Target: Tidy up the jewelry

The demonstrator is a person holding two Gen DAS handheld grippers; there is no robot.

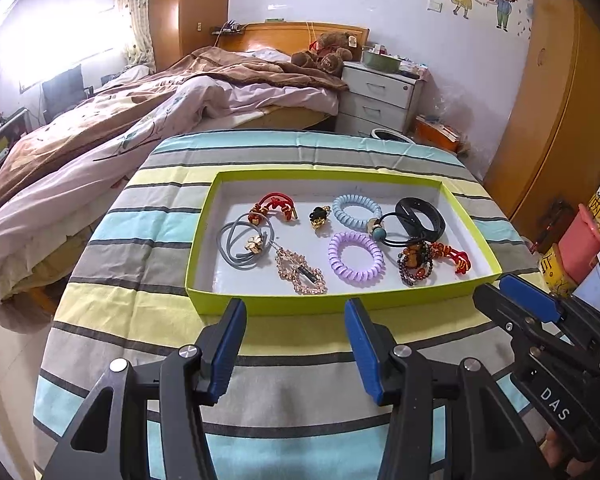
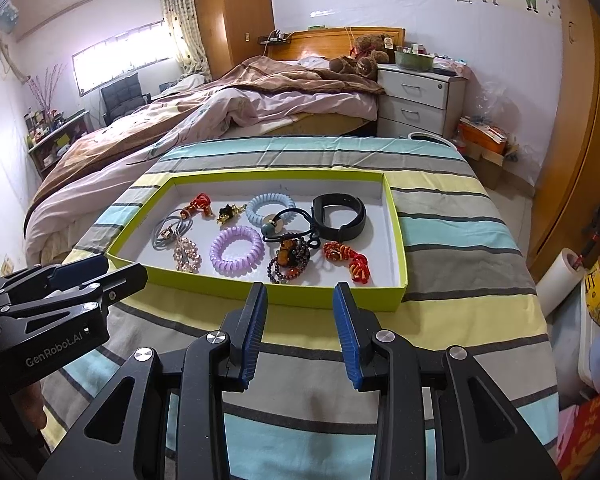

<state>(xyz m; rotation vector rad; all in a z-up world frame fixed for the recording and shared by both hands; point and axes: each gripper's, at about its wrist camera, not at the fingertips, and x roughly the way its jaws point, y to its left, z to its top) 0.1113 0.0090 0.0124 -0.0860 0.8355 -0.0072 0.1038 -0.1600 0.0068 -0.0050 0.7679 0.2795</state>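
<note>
A shallow lime-green box [image 1: 260,306] [image 2: 268,294] with a white floor lies on the striped cloth and holds several pieces of jewelry. Among them are a purple coil band [image 1: 356,259] [image 2: 237,251], a pale blue coil band [image 1: 356,212] [image 2: 270,205], a black wristband [image 1: 420,216] [image 2: 340,216], a dark bead bracelet [image 1: 416,266] [image 2: 290,262], red knotted cords [image 1: 454,258] [image 2: 350,260], a grey cord tie [image 1: 242,244] and a rose-gold chain [image 1: 300,272]. My left gripper [image 1: 296,306] is open in front of the box's near wall, nothing between its fingers. My right gripper [image 2: 300,290] is likewise open and holds nothing.
The box sits on a table under a striped cloth [image 1: 284,368]. Behind it stands a bed with rumpled quilts [image 1: 140,112] and a white drawer unit [image 1: 380,96]. Boxes and a paper roll [image 2: 560,280] crowd the right side. A wooden wardrobe [image 2: 572,160] lines the right wall.
</note>
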